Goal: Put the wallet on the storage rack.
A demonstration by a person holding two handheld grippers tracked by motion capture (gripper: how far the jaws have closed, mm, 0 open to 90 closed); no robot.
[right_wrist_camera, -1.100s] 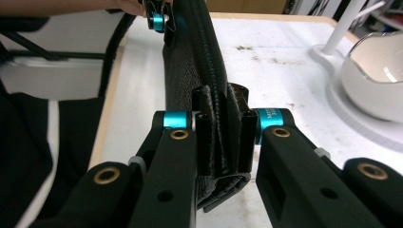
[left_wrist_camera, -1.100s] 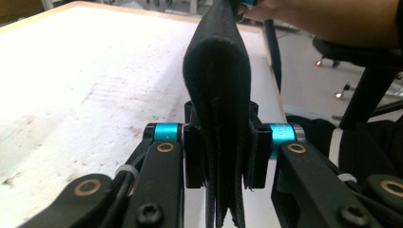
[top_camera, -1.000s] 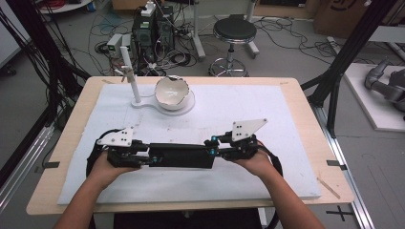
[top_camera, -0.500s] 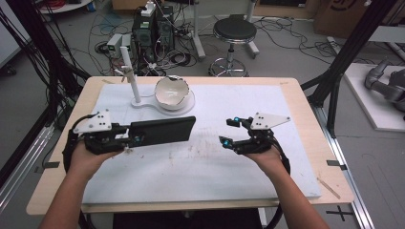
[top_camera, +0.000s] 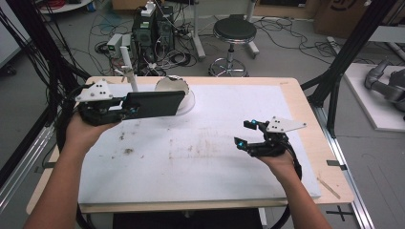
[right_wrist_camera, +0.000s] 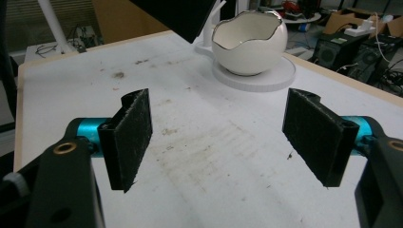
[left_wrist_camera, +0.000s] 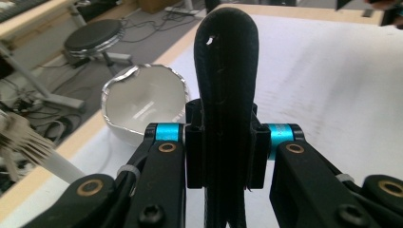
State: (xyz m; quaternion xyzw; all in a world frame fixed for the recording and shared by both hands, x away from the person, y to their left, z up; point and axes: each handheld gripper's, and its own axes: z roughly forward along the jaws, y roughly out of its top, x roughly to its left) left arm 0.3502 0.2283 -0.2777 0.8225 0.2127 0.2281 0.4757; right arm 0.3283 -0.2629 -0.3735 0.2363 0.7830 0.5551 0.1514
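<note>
Left tool (top_camera: 125,108) clamps our black pouch (top_camera: 155,103) by one end, held up near the eggshell bowl (top_camera: 173,87). Pouch looks light, probably soft-sided; grip its edge. Right tool (top_camera: 249,135), just opened wide, is empty over the tabletop (top_camera: 200,152).

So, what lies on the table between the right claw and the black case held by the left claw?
In the high view, just bare, stained white mat lies between the open right claw and the black case clamped in the left claw.

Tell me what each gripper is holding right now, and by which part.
The left gripper is shut on one end of a flat black case, lifted near the bowl. The right gripper holds nothing; its jaws have just opened.
</note>
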